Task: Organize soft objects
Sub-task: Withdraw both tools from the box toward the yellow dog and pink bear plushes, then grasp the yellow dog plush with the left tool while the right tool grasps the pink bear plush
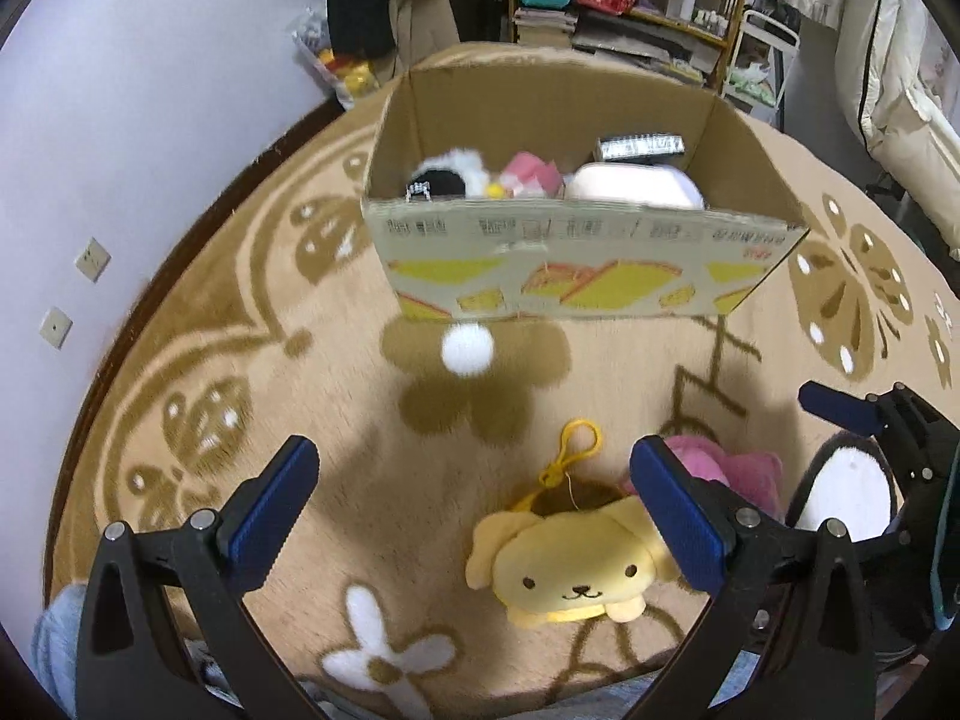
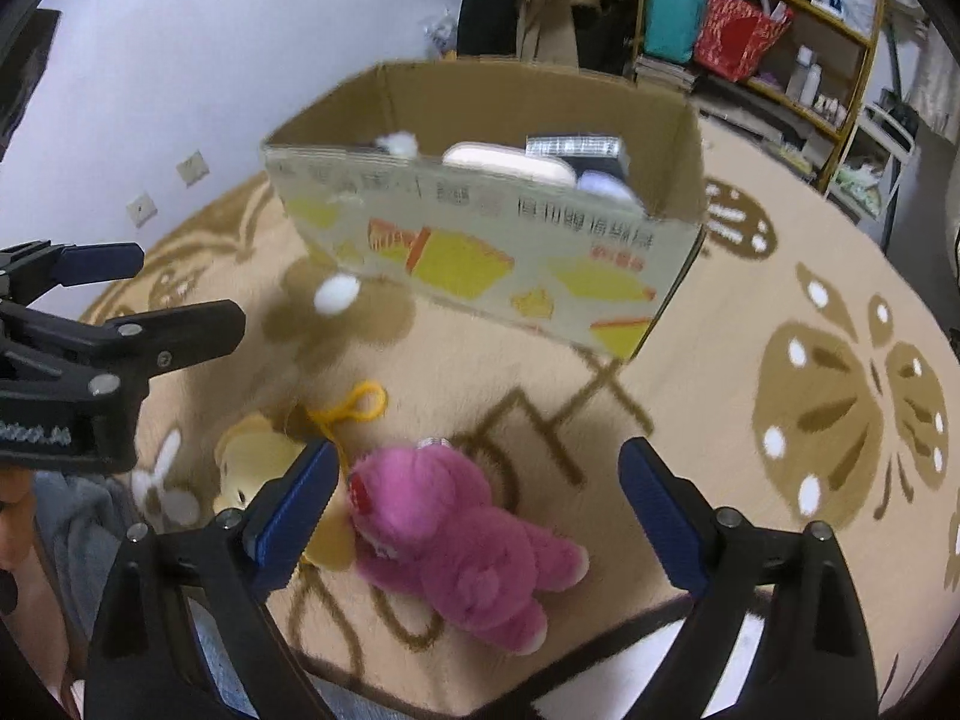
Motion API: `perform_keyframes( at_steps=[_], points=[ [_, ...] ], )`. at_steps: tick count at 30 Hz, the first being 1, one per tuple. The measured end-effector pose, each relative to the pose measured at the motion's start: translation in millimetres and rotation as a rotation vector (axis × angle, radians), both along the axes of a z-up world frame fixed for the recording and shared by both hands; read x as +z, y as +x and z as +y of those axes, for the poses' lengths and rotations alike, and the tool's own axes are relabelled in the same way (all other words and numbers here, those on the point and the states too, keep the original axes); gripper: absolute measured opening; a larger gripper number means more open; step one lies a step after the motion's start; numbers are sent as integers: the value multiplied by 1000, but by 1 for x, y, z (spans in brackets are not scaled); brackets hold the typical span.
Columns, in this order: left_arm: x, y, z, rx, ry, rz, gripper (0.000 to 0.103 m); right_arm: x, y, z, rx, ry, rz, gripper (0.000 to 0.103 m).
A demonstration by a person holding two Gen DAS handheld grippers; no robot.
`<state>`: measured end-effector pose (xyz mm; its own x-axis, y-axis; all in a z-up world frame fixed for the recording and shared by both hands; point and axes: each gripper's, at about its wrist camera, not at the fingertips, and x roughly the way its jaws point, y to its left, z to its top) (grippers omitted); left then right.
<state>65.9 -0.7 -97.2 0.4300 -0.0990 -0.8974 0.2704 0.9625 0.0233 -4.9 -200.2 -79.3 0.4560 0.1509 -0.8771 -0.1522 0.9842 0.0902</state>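
partly sorted: several plush toys in the cardboard box (image 1: 576,264), three left on the rug (image 1: 240,324).
left wrist: left hand-held gripper (image 1: 480,516) wide, empty, above yellow dog plush (image 1: 564,570); white pompom (image 1: 468,348) near box. right wrist: right hand-held gripper (image 2: 480,516) wide over pink bear plush (image 2: 456,540); cluttered shelf (image 2: 780,48) behind.

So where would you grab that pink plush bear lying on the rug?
Around its plump middle, coming down from above. The pink bear lies flat on the rug, head toward the yellow dog plush, and the open right gripper already straddles it; the soft body squeezes easily, unlike its small limbs.
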Motion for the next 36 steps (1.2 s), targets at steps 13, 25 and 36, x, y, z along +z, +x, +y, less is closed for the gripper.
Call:
perform_keyframes(
  at_steps=[13, 25, 36],
  points=[
    [-32, 0, -12, -32, 28, 116, 103, -26, 4, 11, 67, 3, 131, 94],
    [-53, 1, -21, -51, 49, 182, 103, -43, 11, 7, 56, 34, 185, 87],
    [-71, 8, -21, -36, -44, 305, 103, -39, 13, 16, 90, 23, 175, 71]
  ],
)
